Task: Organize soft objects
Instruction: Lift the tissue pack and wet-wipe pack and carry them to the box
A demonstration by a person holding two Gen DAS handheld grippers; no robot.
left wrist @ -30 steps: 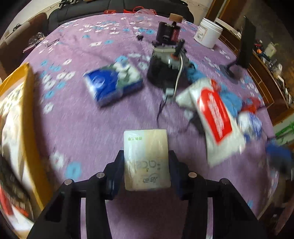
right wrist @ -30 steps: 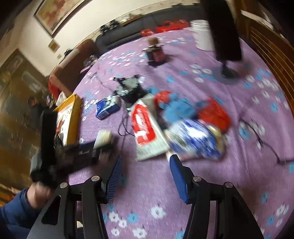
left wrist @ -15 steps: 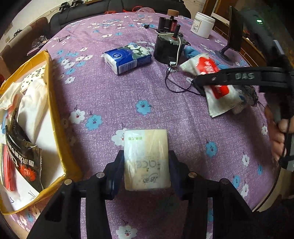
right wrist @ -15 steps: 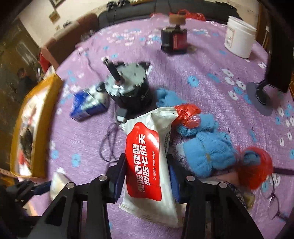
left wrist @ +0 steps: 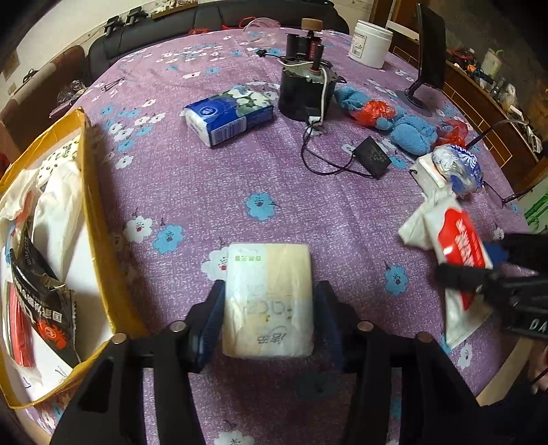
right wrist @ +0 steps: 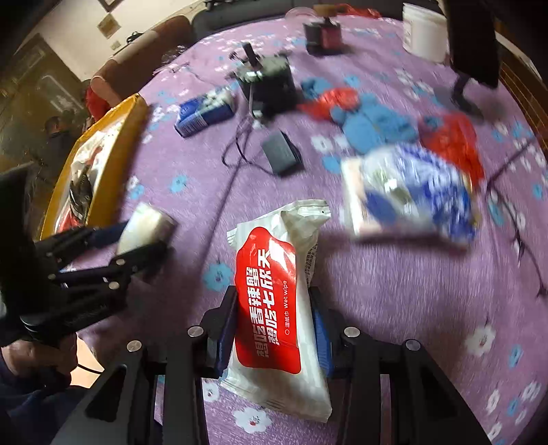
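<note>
Purple floral tablecloth (left wrist: 191,191) covers the table; dark sofa (left wrist: 205,20) behind.

Bare tablecloth (left wrist: 212,191) mid-table, passable; black motor (left wrist: 304,92), cable (left wrist: 325,164), blue tissue pack (left wrist: 229,116) crowd far edge.

Setting: a lived-in home room. Evidence: round table under a purple flower-print cloth (left wrist: 191,178); dark upholstered sofa (left wrist: 205,20) behind it; framed picture (right wrist: 109,3) on a pale wall; brown wooden sideboard (left wrist: 486,113) cluttered with odds and ends; white lidded plastic tub (left wrist: 371,48).
</note>
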